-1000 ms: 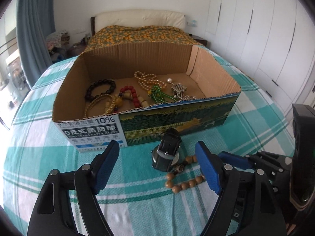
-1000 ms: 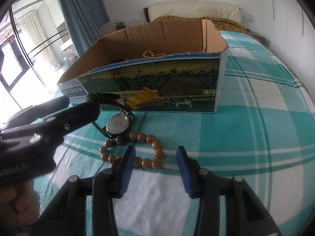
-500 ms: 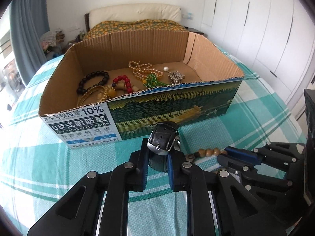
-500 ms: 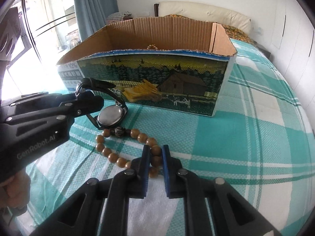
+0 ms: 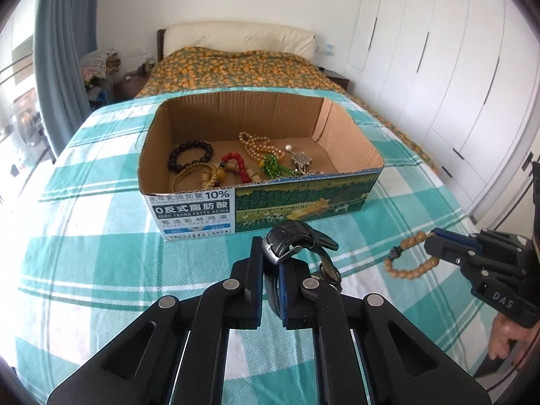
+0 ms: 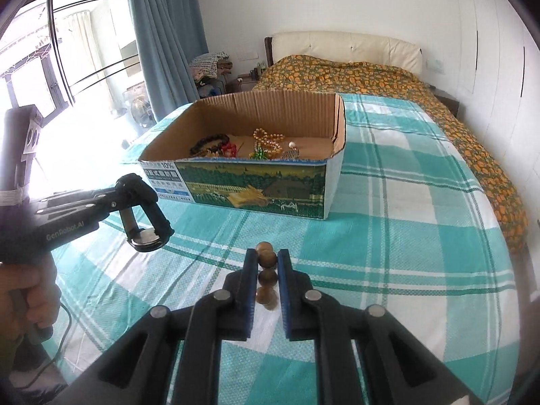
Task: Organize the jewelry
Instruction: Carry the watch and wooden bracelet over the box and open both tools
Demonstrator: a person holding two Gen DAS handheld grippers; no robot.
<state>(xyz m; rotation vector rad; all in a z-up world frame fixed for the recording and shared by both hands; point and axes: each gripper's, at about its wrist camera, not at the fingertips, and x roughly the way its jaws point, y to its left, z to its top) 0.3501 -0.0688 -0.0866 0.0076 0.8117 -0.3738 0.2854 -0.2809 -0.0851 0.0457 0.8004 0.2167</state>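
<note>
Ahead of the left wrist camera, the left gripper clamps a black-strapped wristwatch above the checked bedsheet, short of the cardboard box. From the right wrist, the right gripper pinches a wooden bead bracelet clear of the sheet.

Support: bed with teal-and-white checked woven sheet, flat, few wrinkles. Far end: orange-and-green floral quilt spread up to cream padded headboard, quilt running down bed's right edge in right wrist view. Directly on sheet: open-top cardboard box, printed green farm scene and Chinese label on front wall, sitting mid-bed, front wall facing cameras.
</note>
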